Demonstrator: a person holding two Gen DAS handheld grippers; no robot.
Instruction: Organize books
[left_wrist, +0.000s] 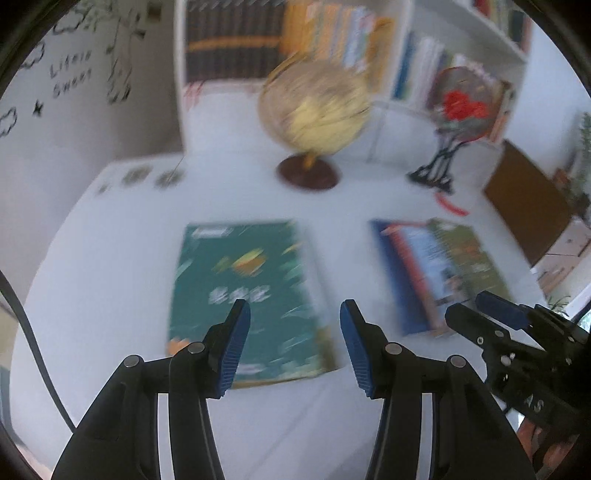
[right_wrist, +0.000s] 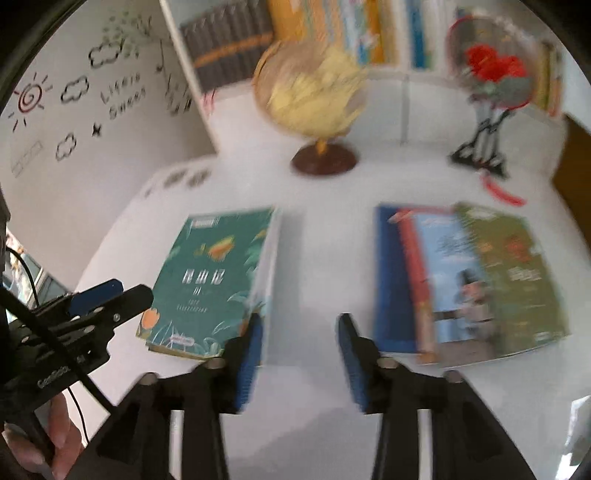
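Note:
A teal-green book (left_wrist: 240, 288) (right_wrist: 214, 273) lies flat on the white table (left_wrist: 332, 192). To its right is a fanned pile of three books (left_wrist: 443, 273) (right_wrist: 469, 280): blue at the bottom, a red-spined one in the middle and an olive-green one on top. My left gripper (left_wrist: 294, 304) hovers over the teal book's near right part, open, with nothing between its fingers. My right gripper (right_wrist: 301, 319) hangs over the bare strip of table between the teal book and the pile, open and empty. Each gripper shows at the edge of the other's view, the left gripper (right_wrist: 125, 291) and the right gripper (left_wrist: 469, 306).
A globe (left_wrist: 314, 110) on a brown base stands behind the books. Right of it is a round fan ornament (left_wrist: 461, 103) with red flowers on a black stand, with a red strip (left_wrist: 450, 203) at its foot. White shelves (left_wrist: 236, 40) full of books line the back. A hand (right_wrist: 62, 432) holds the left gripper.

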